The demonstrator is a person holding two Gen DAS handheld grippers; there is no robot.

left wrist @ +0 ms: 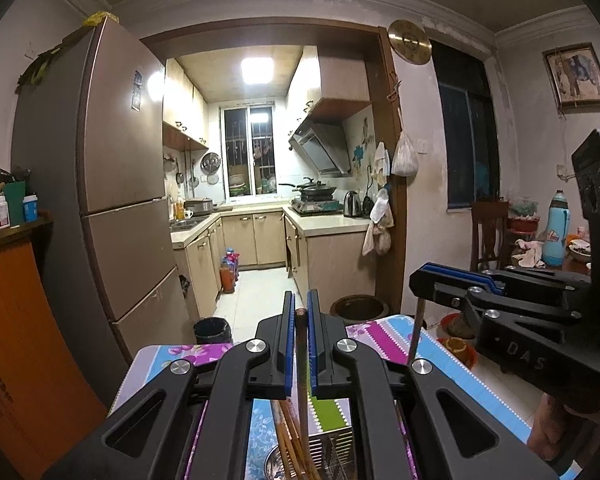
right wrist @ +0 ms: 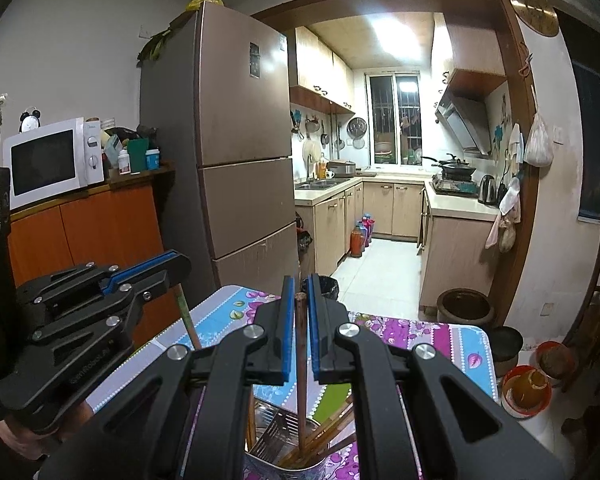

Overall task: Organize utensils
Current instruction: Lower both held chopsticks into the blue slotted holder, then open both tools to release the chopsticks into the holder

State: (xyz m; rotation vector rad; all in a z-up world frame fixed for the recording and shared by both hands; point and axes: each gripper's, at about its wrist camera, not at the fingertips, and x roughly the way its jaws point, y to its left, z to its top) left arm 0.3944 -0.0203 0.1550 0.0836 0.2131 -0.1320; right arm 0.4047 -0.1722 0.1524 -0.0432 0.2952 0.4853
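Both grippers carry one chopstick apiece over the metal holder (right wrist: 288, 456), and the step in hand looks like lowering each stick into it.

The left gripper (left wrist: 301, 344) has its jaws clamped on a brown chopstick (left wrist: 301, 364). The stick's top shows just above the pads, and its shaft runs down below the jaws toward other sticks already leaning in the holder. The right gripper (right wrist: 299, 340) is likewise clamped on a dark chopstick (right wrist: 300, 364) that hangs nearly upright below the jaws, its lower end among the sticks in the holder. In each view the other gripper sits off to one side, so the two stand near each other above the cloth-covered counter (right wrist: 440, 336).

To do this well, I would keep each stick upright and let go only once its tip is plainly inside the rim. Since the grippers are crowded, releasing one at a time seems safer. The sticks already inside lean across the opening, so aim for a gap between them, not onto them. Open the jaws gently, then lift straight up so the pads do not drag the stick back out.
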